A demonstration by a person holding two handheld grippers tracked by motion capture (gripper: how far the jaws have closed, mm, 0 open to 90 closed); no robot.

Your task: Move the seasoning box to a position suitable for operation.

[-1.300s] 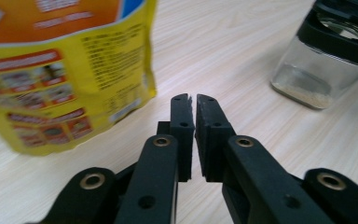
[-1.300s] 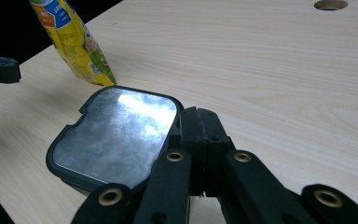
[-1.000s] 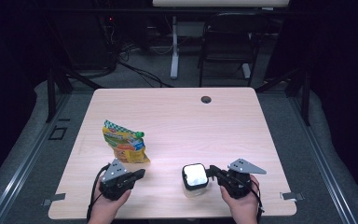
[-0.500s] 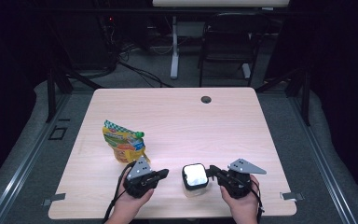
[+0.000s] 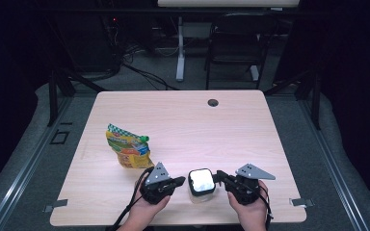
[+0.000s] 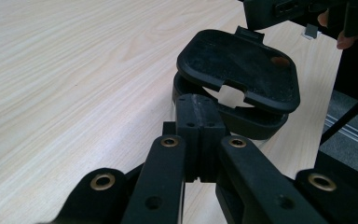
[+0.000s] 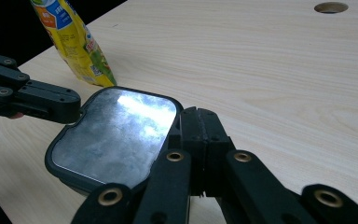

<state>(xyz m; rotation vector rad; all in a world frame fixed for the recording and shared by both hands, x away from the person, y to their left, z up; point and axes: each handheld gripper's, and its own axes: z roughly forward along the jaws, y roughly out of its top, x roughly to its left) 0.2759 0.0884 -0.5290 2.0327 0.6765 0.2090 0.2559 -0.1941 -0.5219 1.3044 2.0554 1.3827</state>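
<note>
Flanking a small black-rimmed container (image 5: 202,184) at the near edge of the table (image 5: 183,120), both grippers are held low by the person's hands, jaws pointed inward at each other. The right gripper (image 5: 220,177) is seen with its jaws pressed together, tips set against the container's right side; in the right gripper view the closed tips (image 7: 199,122) meet the rim beside the shiny lid (image 7: 116,133). The left gripper (image 5: 180,181) is likewise seen with jaws closed, tips at the container's left rim, nothing held between them (image 6: 199,112). In the left gripper view the lid (image 6: 237,70) is seen tilted, lifted off the base on the near side.

Compared with a second ago, the left gripper is found shifted rightward from a spot well apart to just beside the container; the right gripper and container are unchanged.

Farther off, a yellow snack bag (image 5: 127,147) is seen lying behind the left gripper, apart from it. At the far edge a round cable hole (image 5: 213,102) is set in the tabletop.
</note>
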